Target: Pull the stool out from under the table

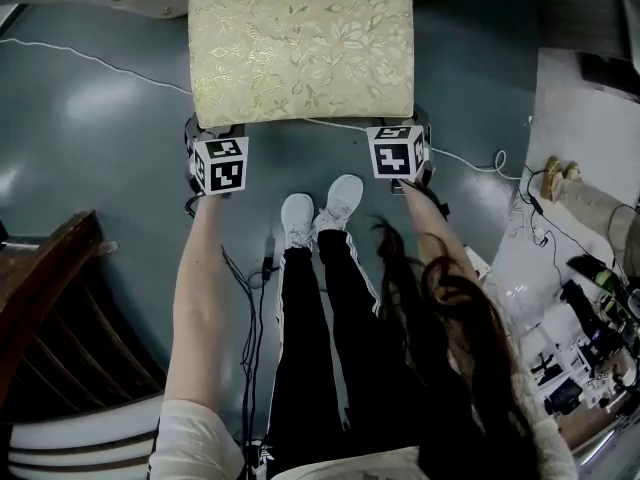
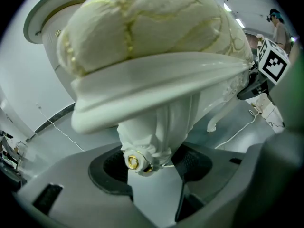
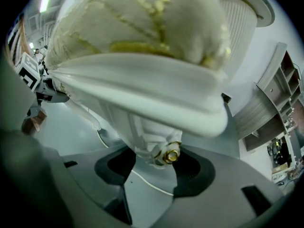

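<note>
Stool [image 1: 300, 43] clamped by left gripper [image 2: 151, 172], right gripper [image 3: 151, 167]
Grip at 6 o'clock could be lost on 2 rounded legs [image 2: 159, 127].

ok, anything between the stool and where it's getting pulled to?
Yes. The person's white sneakers stand close to the near edge of the stool, right in the pull path. A white cable also runs under that edge.

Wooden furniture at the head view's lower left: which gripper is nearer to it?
Left. The left gripper grips the stool at the corner toward the wooden furniture; the right gripper grips the far corner.
</note>
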